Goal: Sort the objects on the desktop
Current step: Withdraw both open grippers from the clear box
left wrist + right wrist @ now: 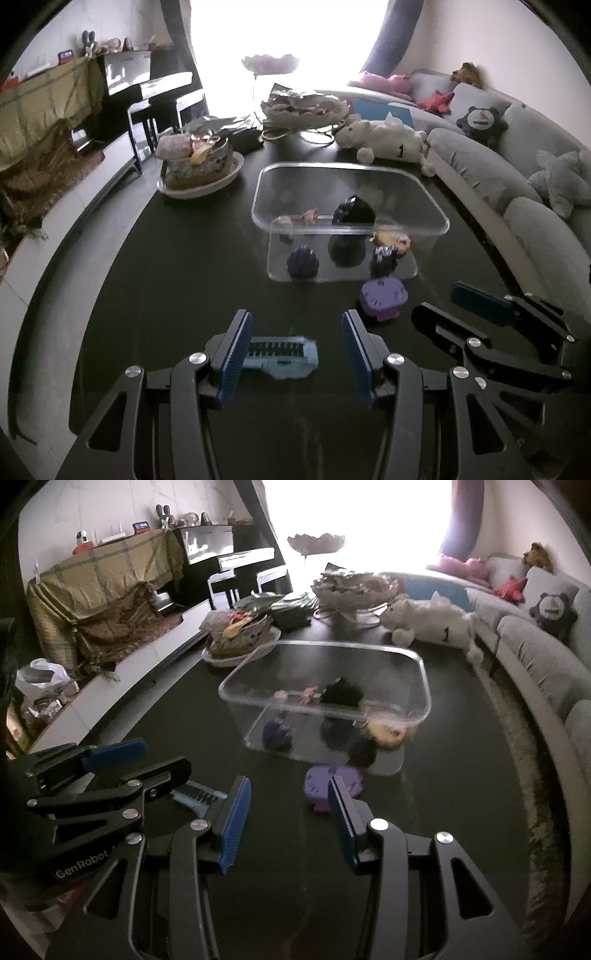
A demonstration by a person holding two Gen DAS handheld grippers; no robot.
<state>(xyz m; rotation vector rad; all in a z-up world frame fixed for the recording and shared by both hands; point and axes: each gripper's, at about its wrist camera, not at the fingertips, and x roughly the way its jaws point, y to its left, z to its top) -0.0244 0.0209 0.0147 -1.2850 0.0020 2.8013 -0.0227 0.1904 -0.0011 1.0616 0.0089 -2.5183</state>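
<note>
On the dark table point(166, 280), the left gripper point(295, 354) stands with its jaws apart and nothing gripped. A light blue clip point(284, 356) lies flat on the table between its blue pads point(236, 354), close beside the left pad; whether it touches is unclear, and it sits apart from the right pad. To the right, the right gripper point(288, 823) is likewise released and empty. A purple clip point(332, 781) lies just beyond its right fingertip, outside the jaws. Past both stands the clear plastic box point(439, 221), already holding several small items.
</note>
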